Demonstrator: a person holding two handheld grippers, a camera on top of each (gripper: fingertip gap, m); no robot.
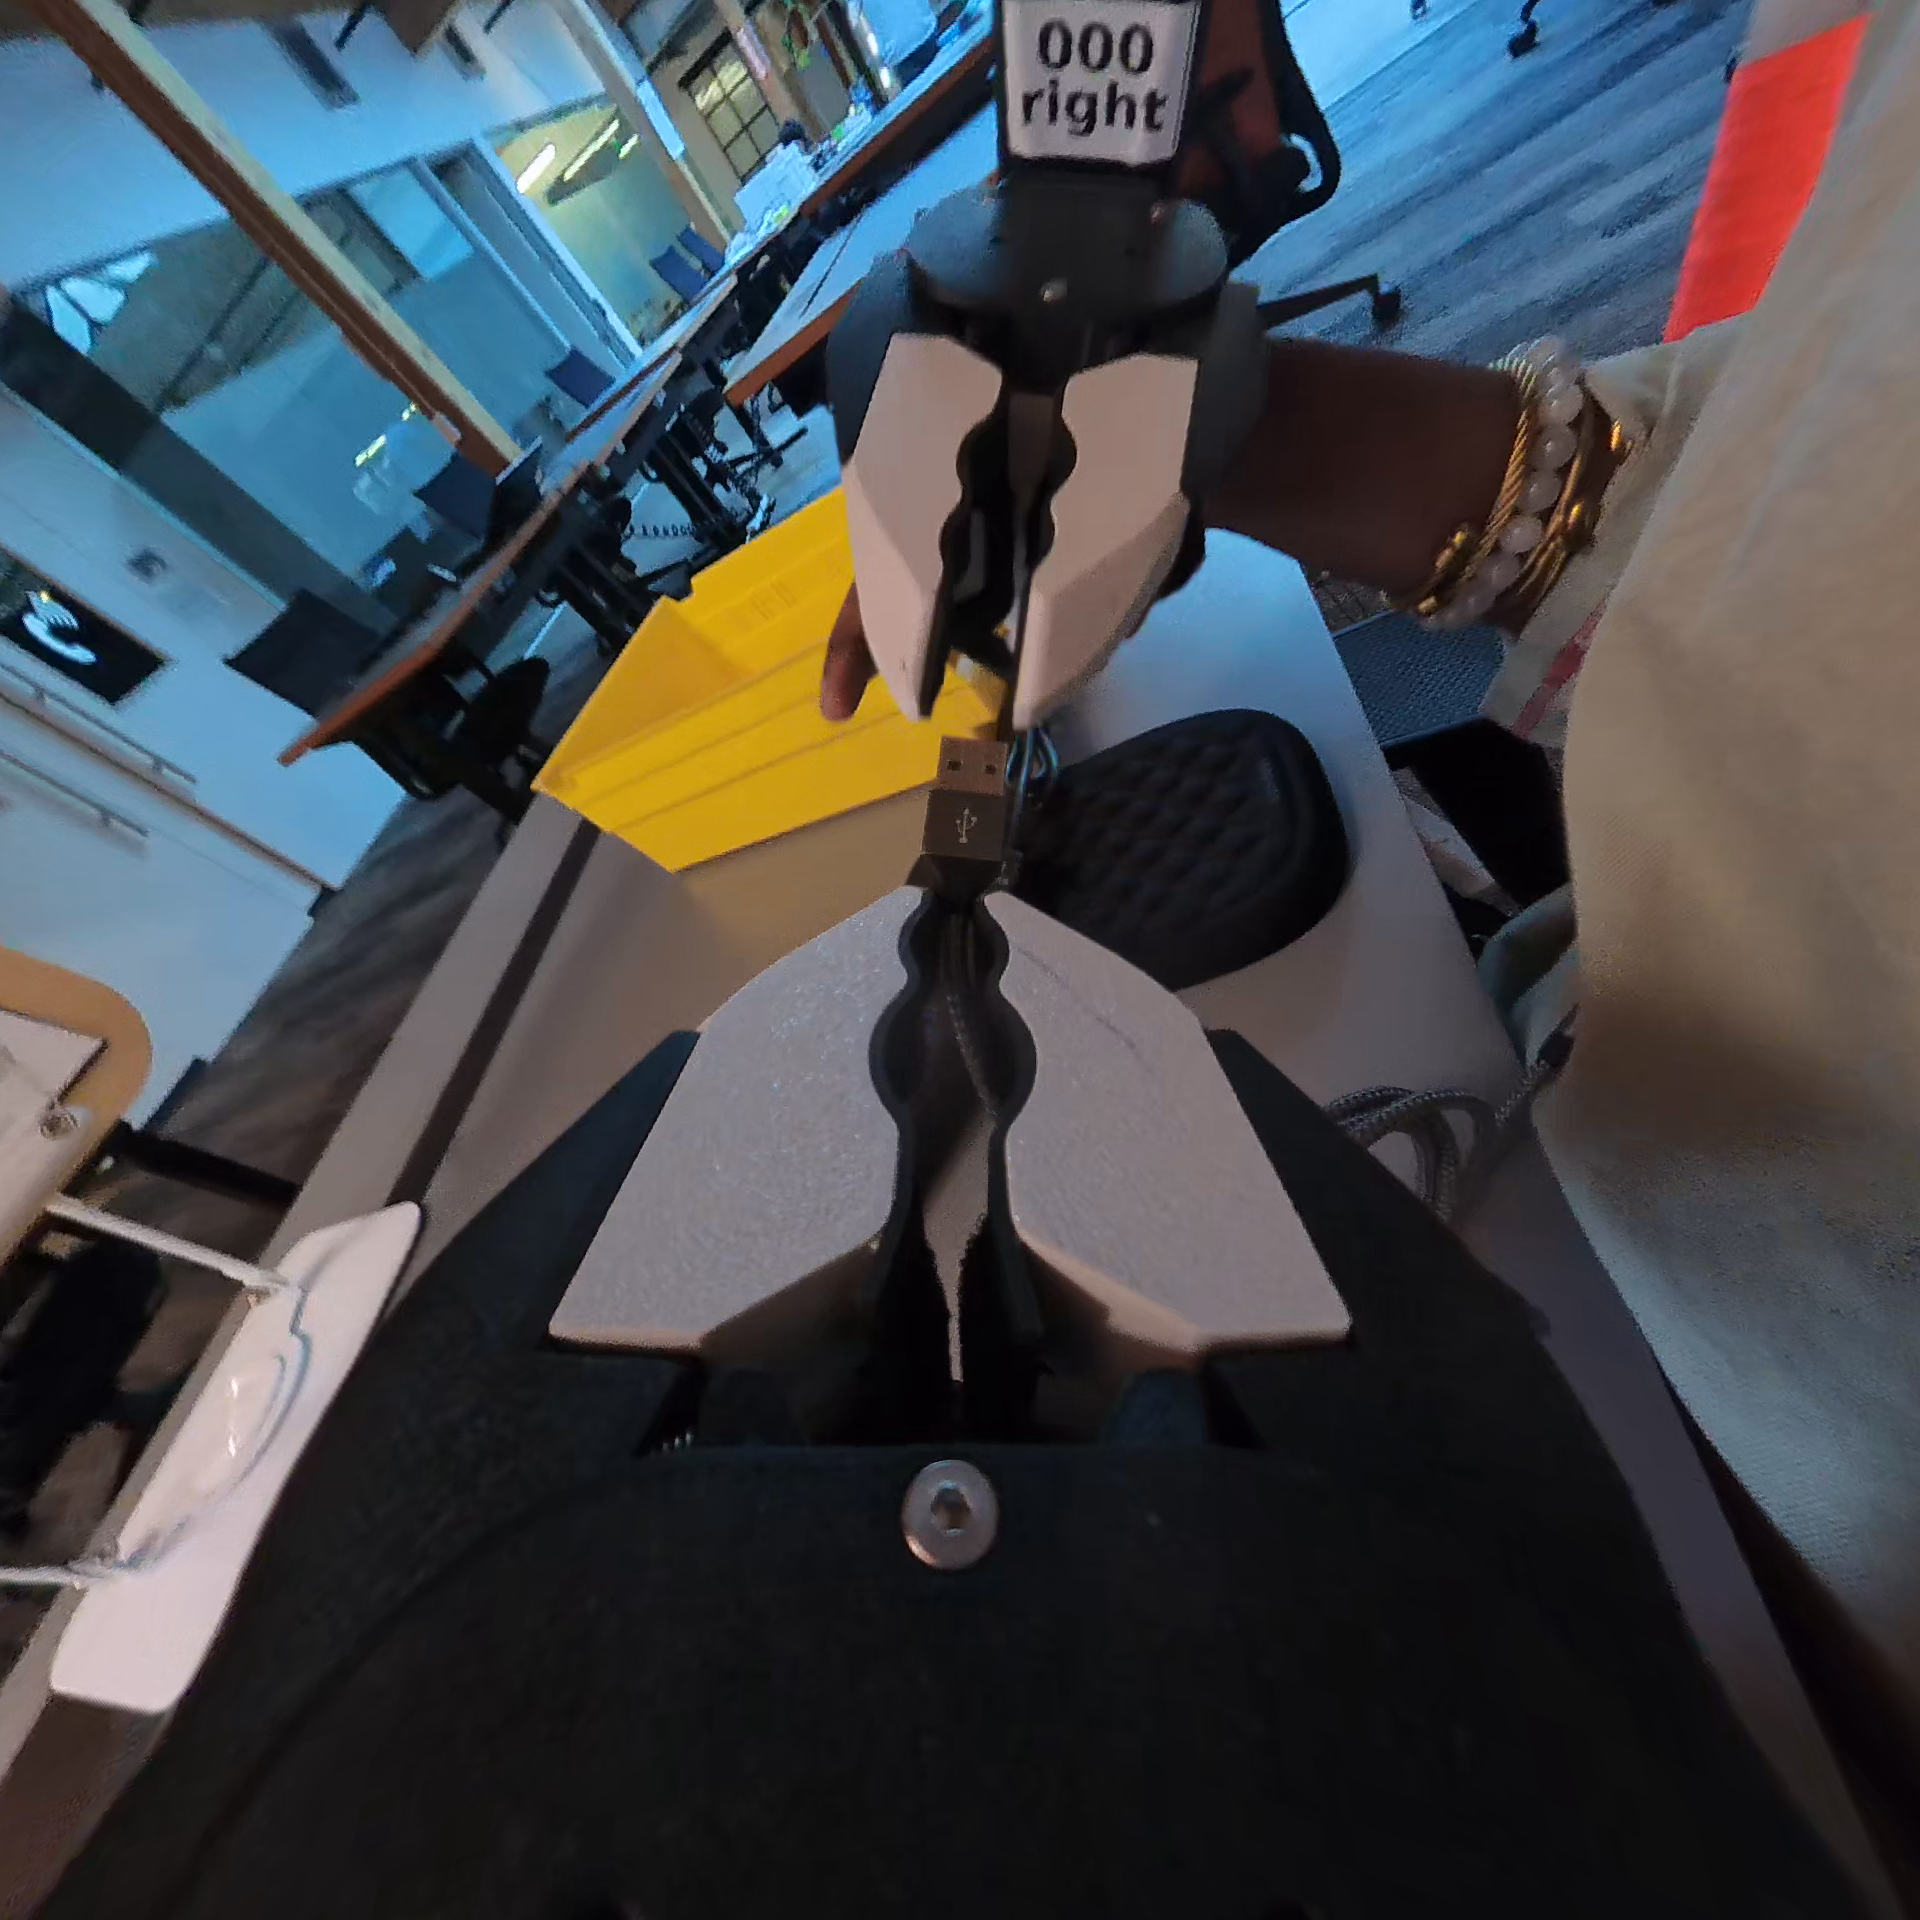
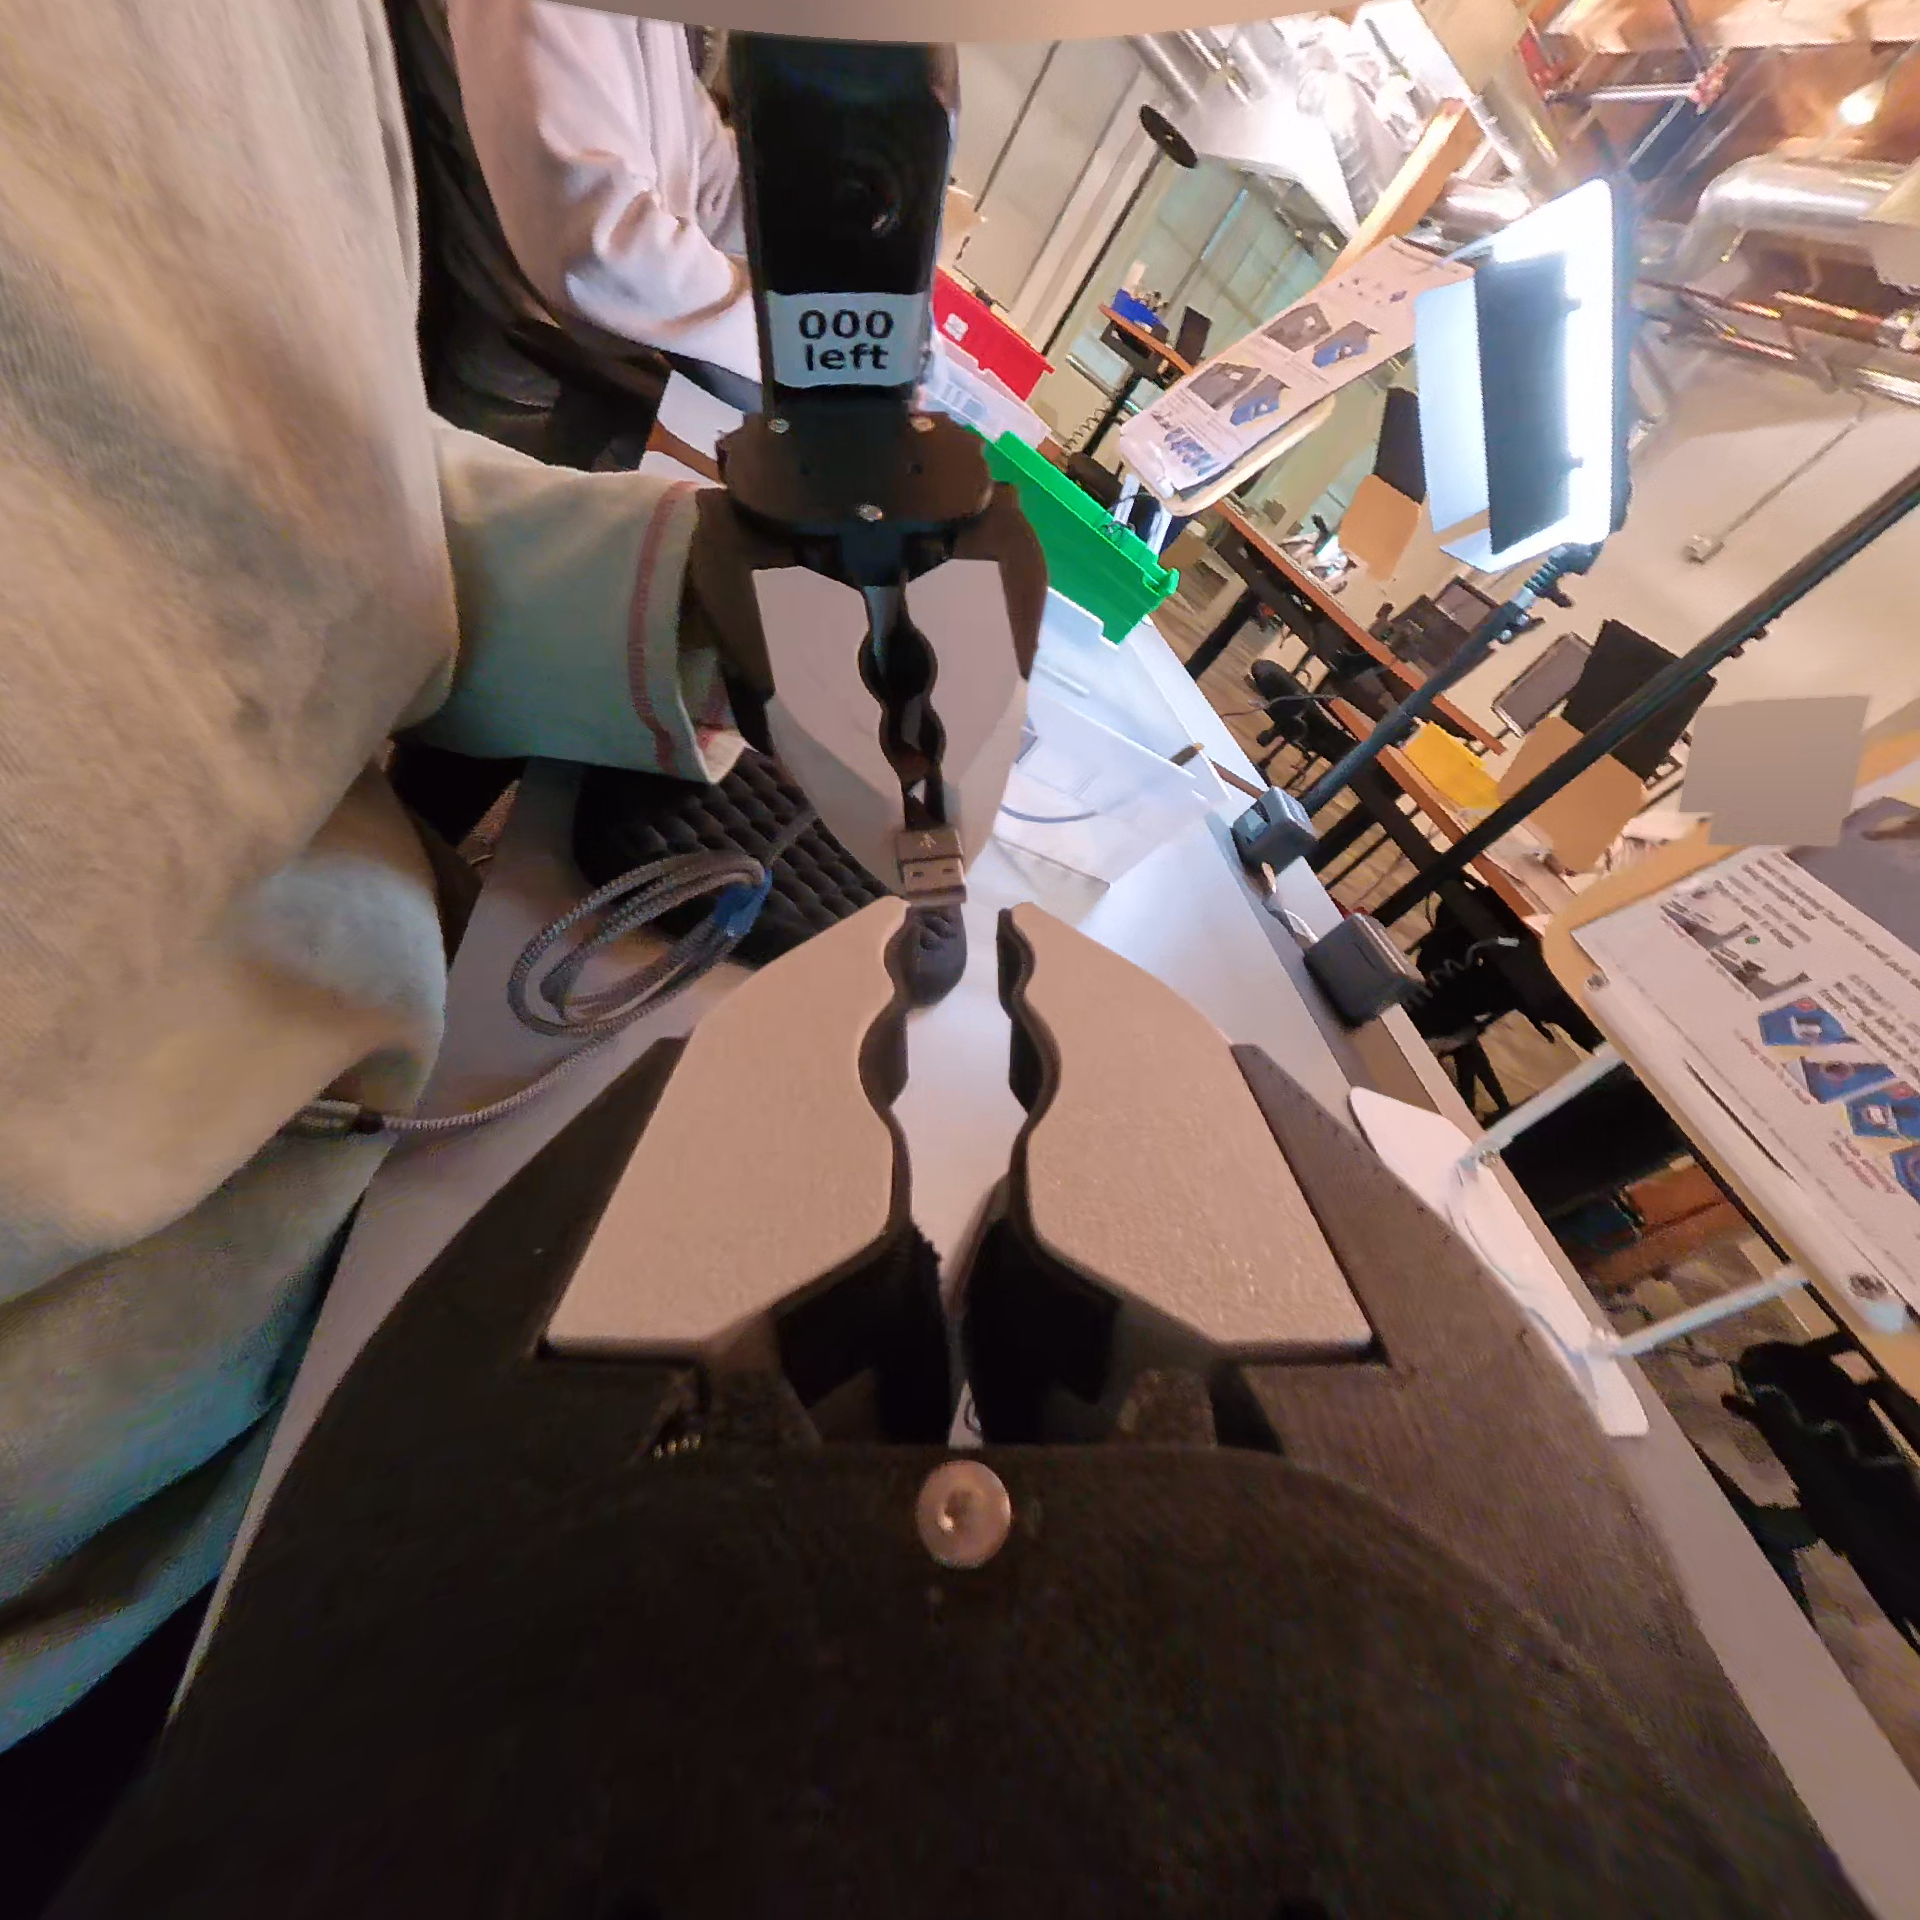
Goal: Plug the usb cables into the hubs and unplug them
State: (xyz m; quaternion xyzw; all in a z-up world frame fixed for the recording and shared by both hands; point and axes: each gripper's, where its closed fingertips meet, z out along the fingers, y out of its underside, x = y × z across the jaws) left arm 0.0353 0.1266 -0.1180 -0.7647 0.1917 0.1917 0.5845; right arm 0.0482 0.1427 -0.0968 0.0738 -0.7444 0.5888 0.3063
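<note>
- Left wrist view shows a white table (image 1: 1247,644) that runs away from the camera; a yellow bin (image 1: 727,727) stands at its far end, on the left.
- Person in a cream sleeve (image 2: 208,520) fills the left side of the right wrist view.
- Black quilted pad (image 1: 1195,831) lies on the table, right of the bin and near it.
- Left gripper (image 1: 951,904) and right gripper (image 2: 951,920) point at each other, tip to tip, above the table.
- Left gripper's fingers are pressed together on a grey braided cable (image 1: 971,1039), which runs between them.
- Right gripper's fingers stand a little apart. A small dark piece (image 2: 932,961) sits at their tips, against the left finger; I cannot tell if they clamp it.
- Second grey cable (image 2: 623,935) lies coiled on the table, beside the pad.
- USB plug (image 1: 971,800) of the held cable sticks out past the left gripper's tips. Its metal end reaches the right gripper's tips, just at the dark piece; whether it is inside, I cannot tell.
</note>
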